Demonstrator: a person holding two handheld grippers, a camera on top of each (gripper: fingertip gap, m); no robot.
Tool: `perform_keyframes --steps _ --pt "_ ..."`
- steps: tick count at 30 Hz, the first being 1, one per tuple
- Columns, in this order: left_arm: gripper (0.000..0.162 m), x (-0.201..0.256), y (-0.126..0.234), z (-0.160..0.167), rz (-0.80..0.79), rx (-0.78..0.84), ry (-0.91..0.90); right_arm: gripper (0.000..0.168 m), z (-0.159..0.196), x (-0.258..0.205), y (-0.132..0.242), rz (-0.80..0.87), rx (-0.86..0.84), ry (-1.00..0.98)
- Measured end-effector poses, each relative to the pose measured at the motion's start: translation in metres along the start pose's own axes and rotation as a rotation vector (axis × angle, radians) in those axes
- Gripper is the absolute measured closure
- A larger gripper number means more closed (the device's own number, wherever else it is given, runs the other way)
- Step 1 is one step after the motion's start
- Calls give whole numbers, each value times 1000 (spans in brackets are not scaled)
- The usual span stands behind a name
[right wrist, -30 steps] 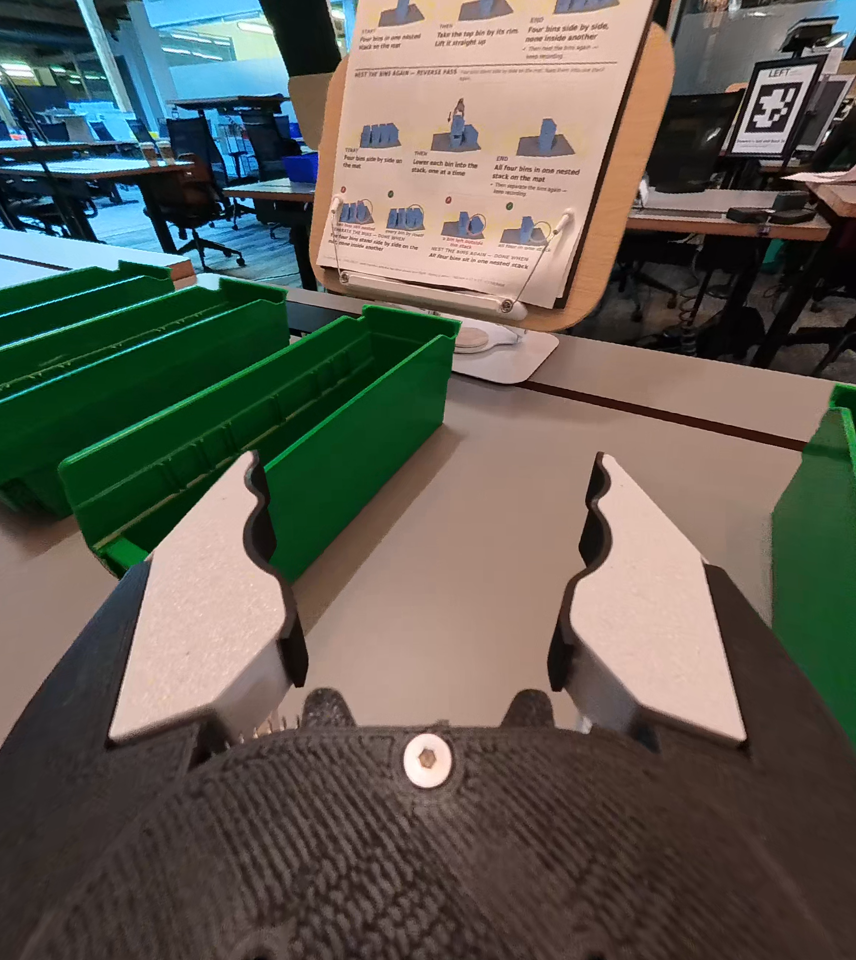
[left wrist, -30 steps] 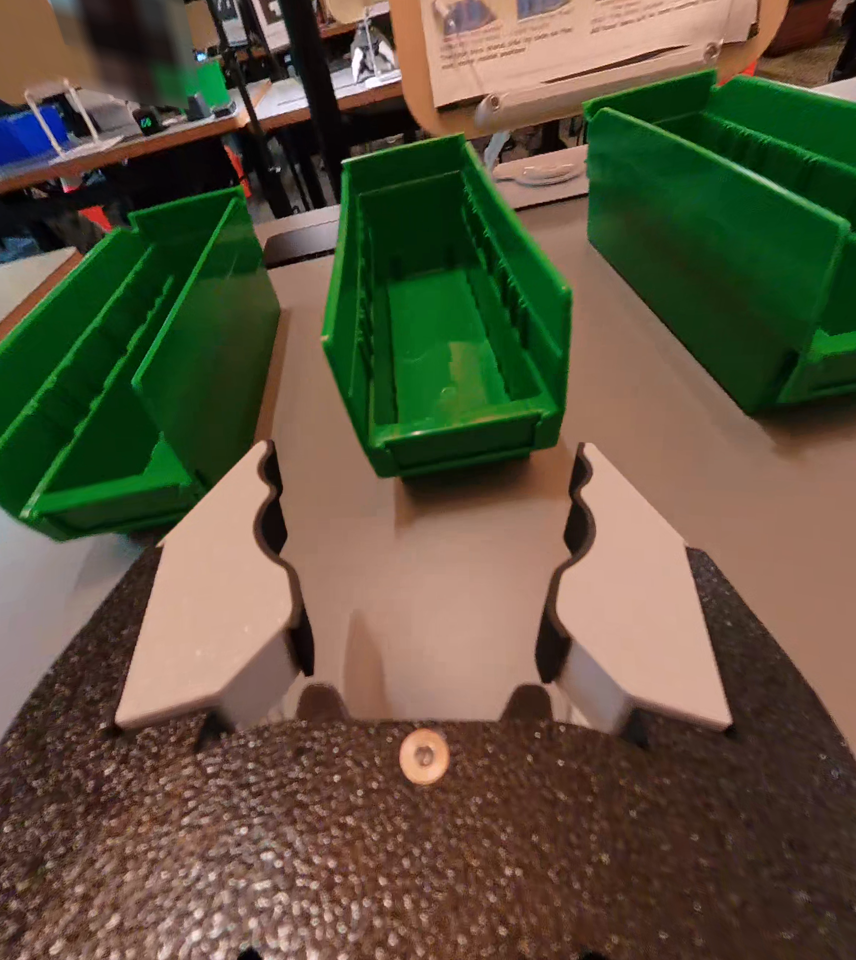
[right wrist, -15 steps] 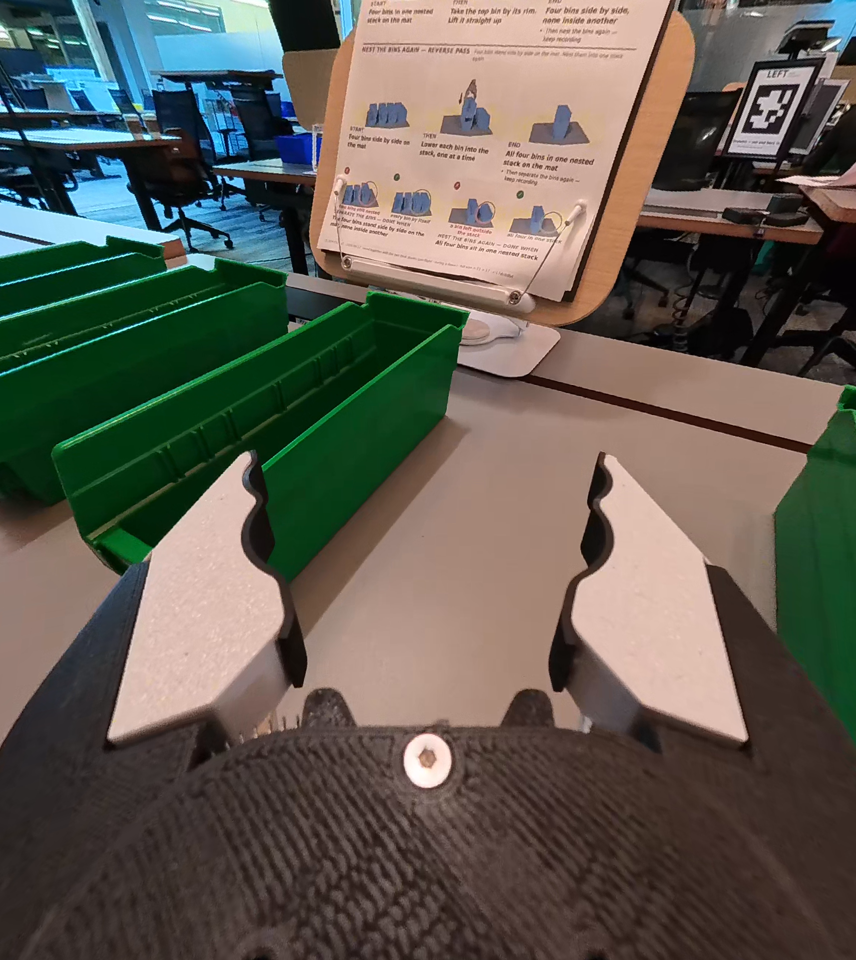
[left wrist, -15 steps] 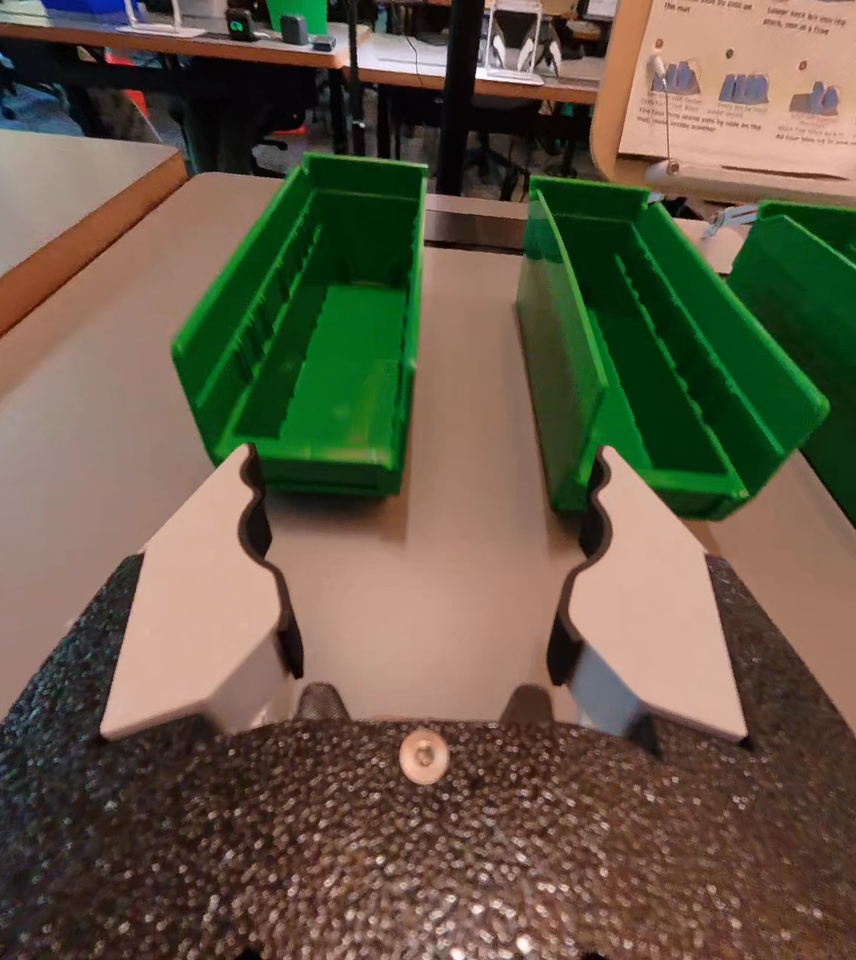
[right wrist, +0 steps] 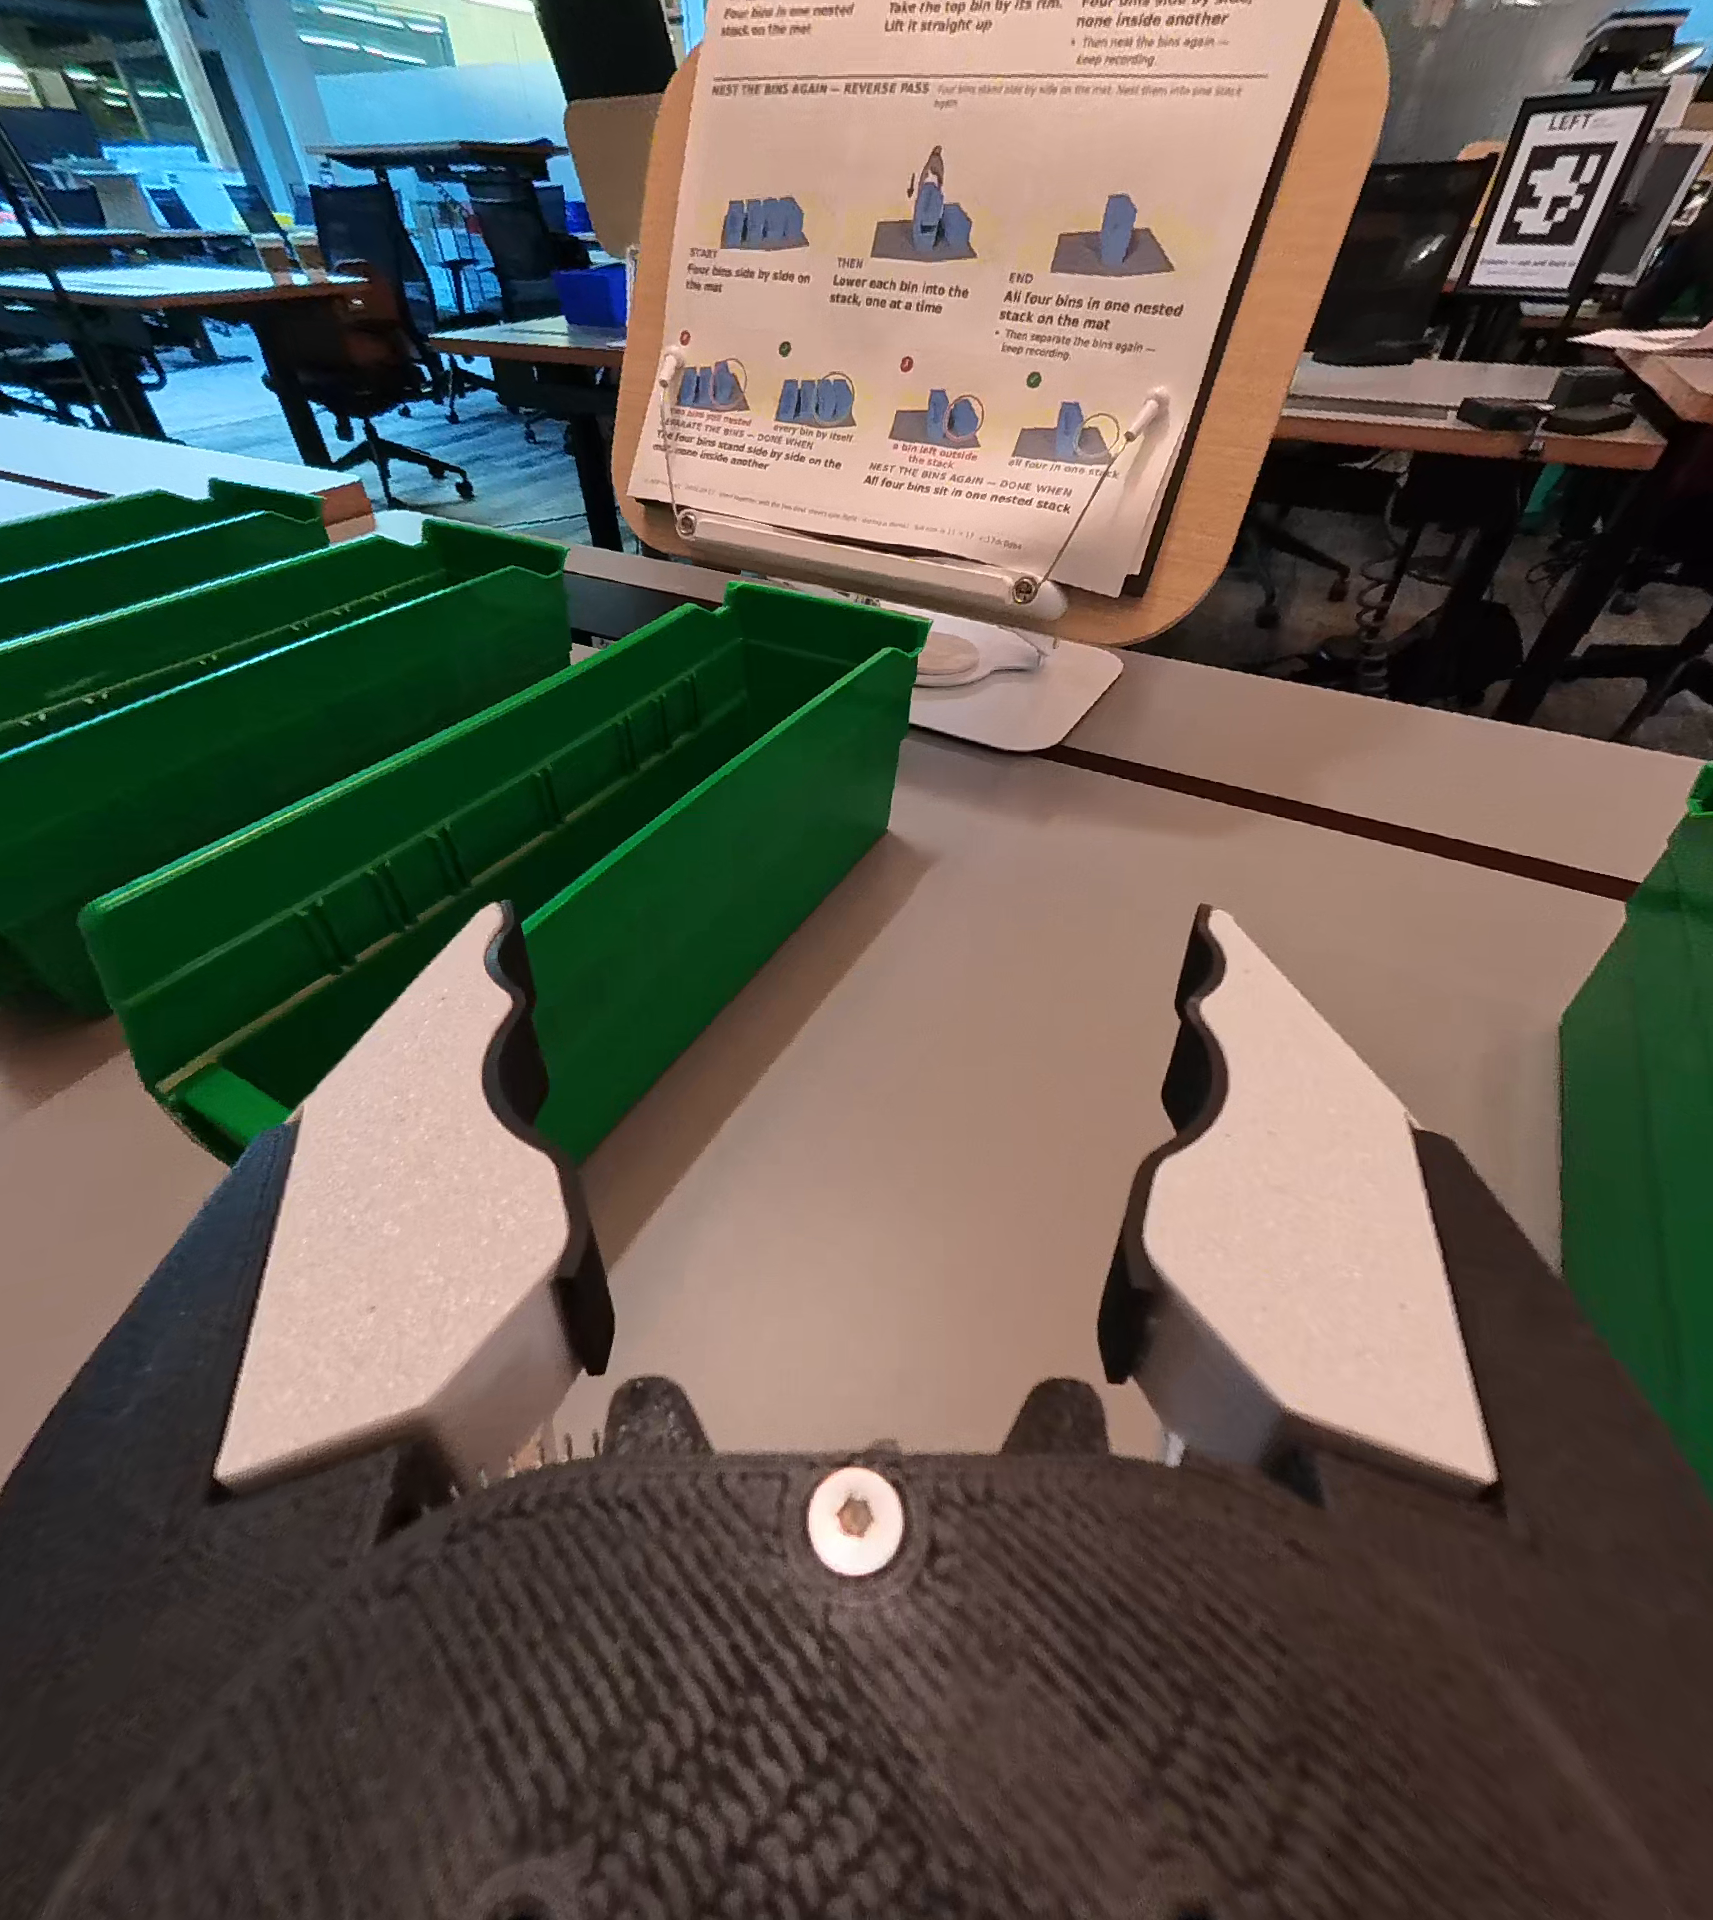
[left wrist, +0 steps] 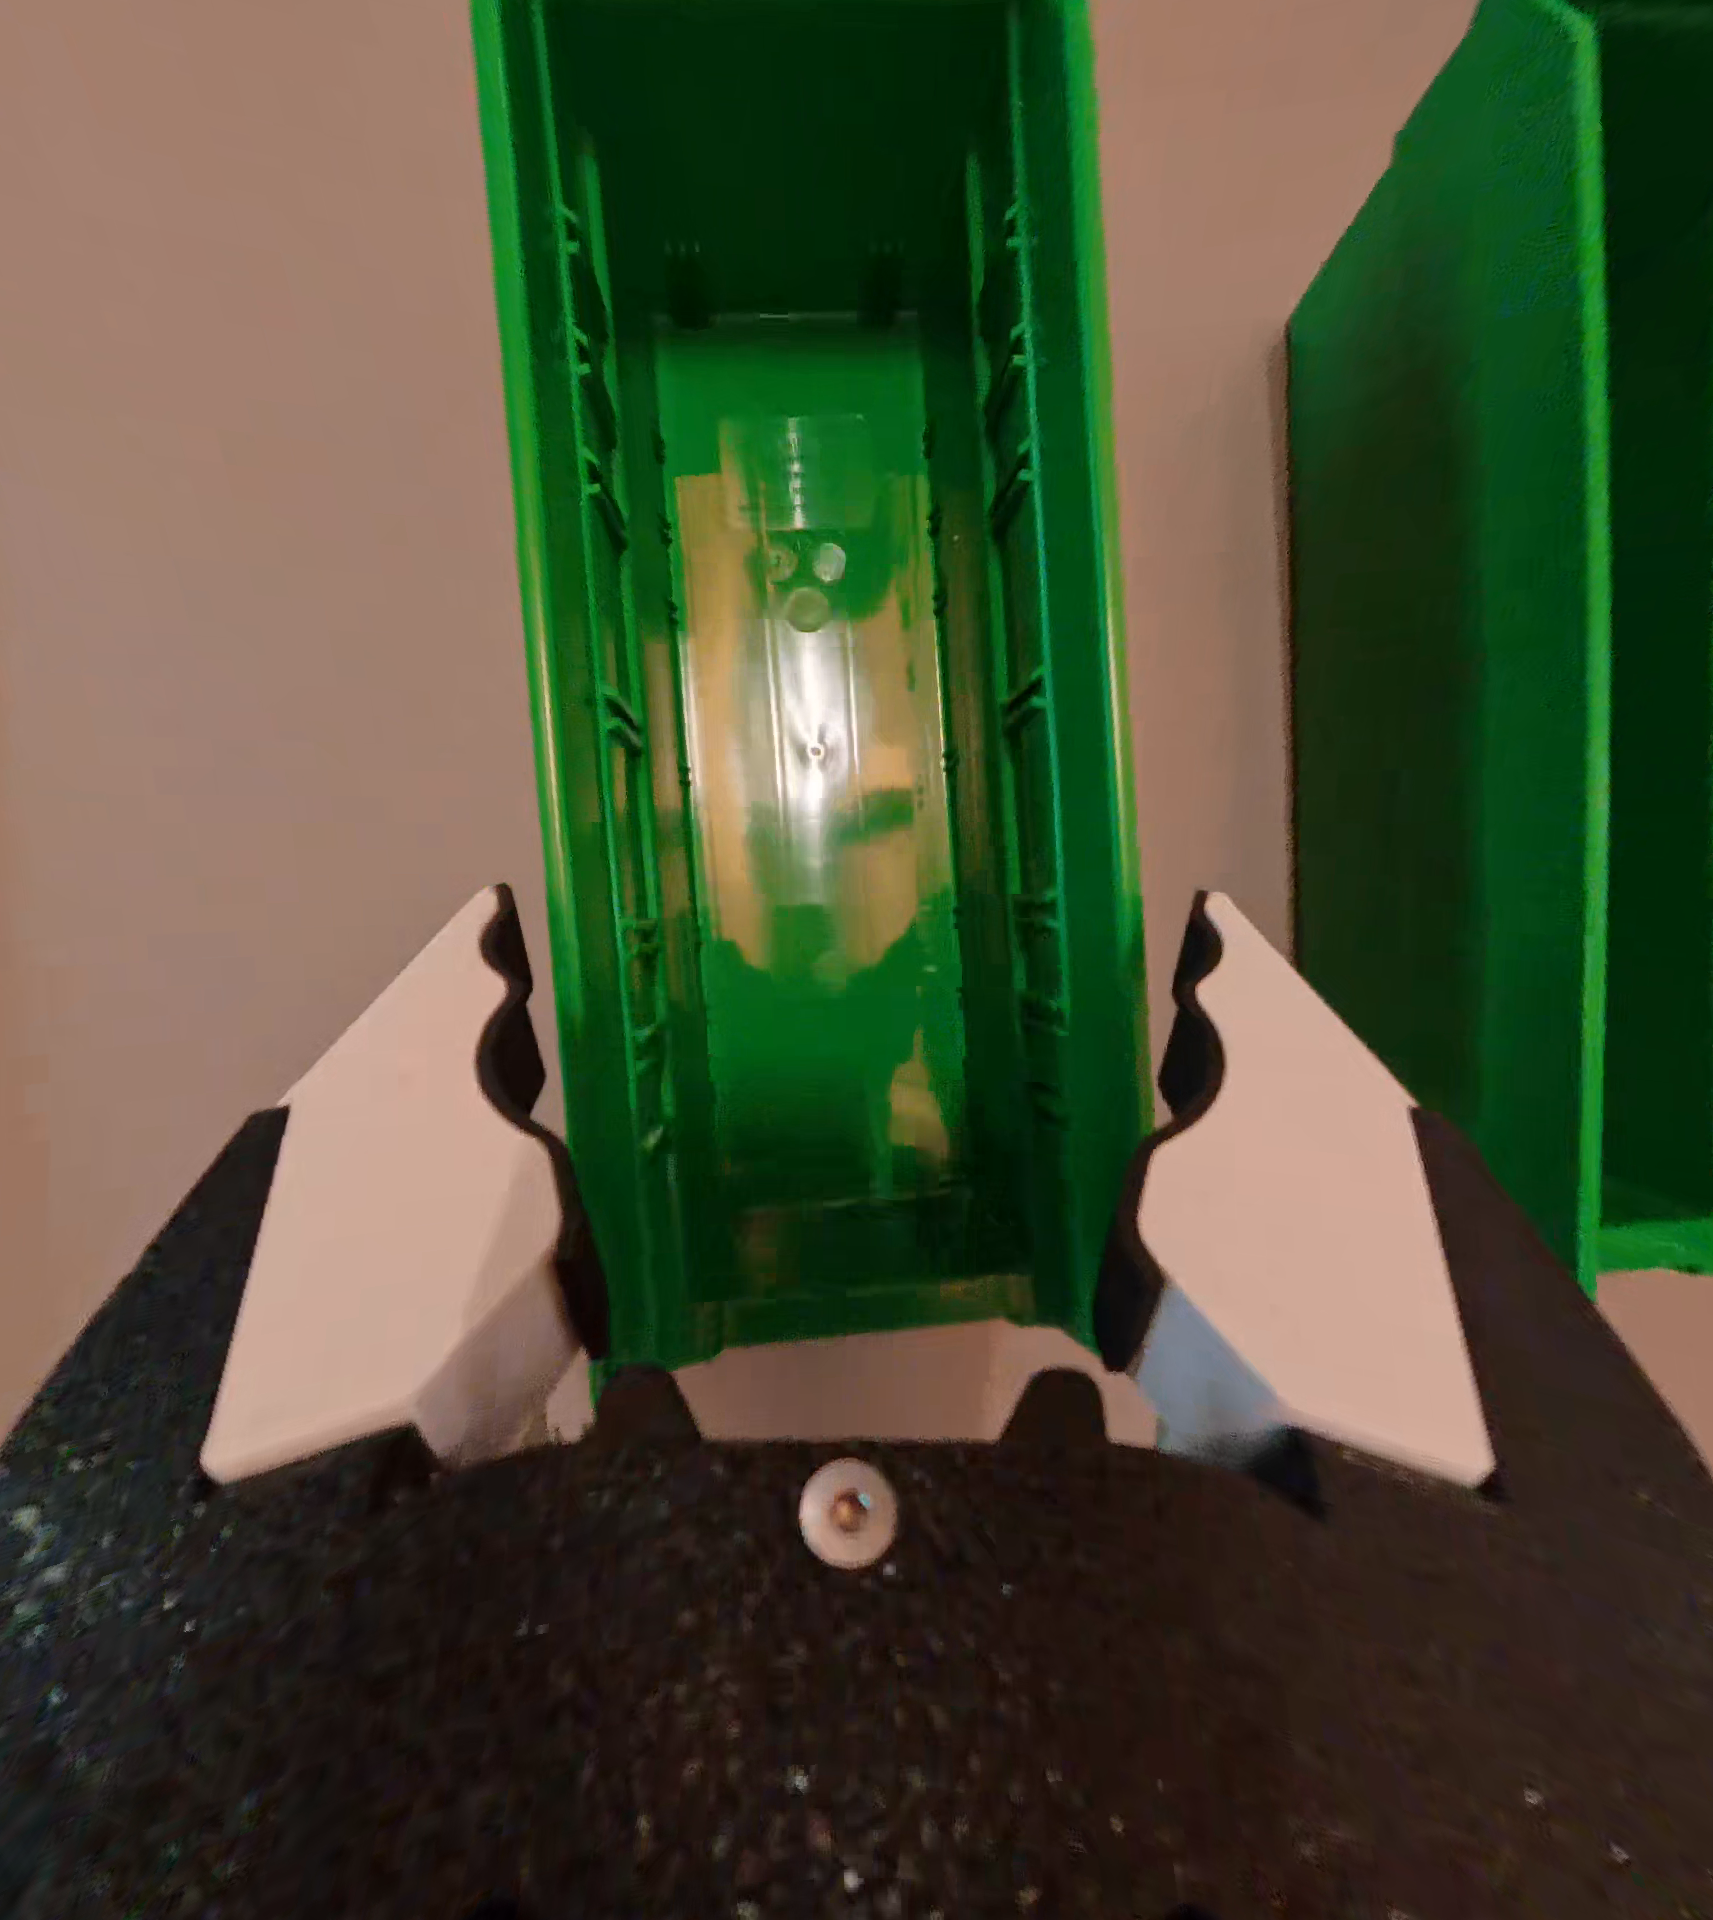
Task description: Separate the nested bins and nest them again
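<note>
In the left wrist view I look straight down into an empty green bin [left wrist: 810,727] on the grey table. My left gripper [left wrist: 852,899] is open, and its fingers [left wrist: 395,1195] straddle the bin's near end, close to both outer walls. I cannot tell if they touch. A second green bin [left wrist: 1454,727] stands to its right. My right gripper [right wrist: 852,914] is open and empty over bare table [right wrist: 935,1039]. To its left three green bins stand side by side: the nearest bin [right wrist: 706,831], a middle bin [right wrist: 208,727] and a far bin [right wrist: 104,540]. Another green bin [right wrist: 1704,1143] is at the right edge.
A wooden stand holding an instruction sheet [right wrist: 987,312] sits at the table's back edge on a white base [right wrist: 1018,686]. A dark seam [right wrist: 1351,821] crosses the table behind the bins. Other desks and chairs fill the room beyond.
My left gripper has swung left, tipped downward and come down over the leftmost bin, so its open fingers now straddle the near end. My right gripper has hardly moved.
</note>
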State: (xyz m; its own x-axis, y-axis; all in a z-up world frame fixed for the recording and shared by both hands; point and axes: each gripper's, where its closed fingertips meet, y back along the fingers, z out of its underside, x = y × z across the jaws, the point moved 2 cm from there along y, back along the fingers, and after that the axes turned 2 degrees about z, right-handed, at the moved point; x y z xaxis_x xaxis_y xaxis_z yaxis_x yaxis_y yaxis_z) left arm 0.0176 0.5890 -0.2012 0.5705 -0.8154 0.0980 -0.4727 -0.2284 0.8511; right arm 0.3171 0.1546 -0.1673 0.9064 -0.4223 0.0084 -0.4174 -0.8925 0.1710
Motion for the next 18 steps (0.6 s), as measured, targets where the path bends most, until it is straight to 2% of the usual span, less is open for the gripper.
perform_keyframes --steps 1,9,10,13,15,18 --pt "40 0 -7 -2 7 -22 6 46 0 2 0 2 -1 0" --pt "34 -5 -38 -10 -33 -158 2 48 7 16 0 9 -13 -43" --pt "36 -5 -38 -10 -38 -177 -2 48 7 17 0 11 -13 -46" --pt "61 -7 -34 -10 -24 -240 16 49 8 20 0 11 -14 -56" --pt "66 -9 -30 -8 -36 -285 60 49 7 21 1 13 -13 -62" --pt "64 -9 -17 -20 -57 -267 150 49 6 23 4 19 -9 -50"
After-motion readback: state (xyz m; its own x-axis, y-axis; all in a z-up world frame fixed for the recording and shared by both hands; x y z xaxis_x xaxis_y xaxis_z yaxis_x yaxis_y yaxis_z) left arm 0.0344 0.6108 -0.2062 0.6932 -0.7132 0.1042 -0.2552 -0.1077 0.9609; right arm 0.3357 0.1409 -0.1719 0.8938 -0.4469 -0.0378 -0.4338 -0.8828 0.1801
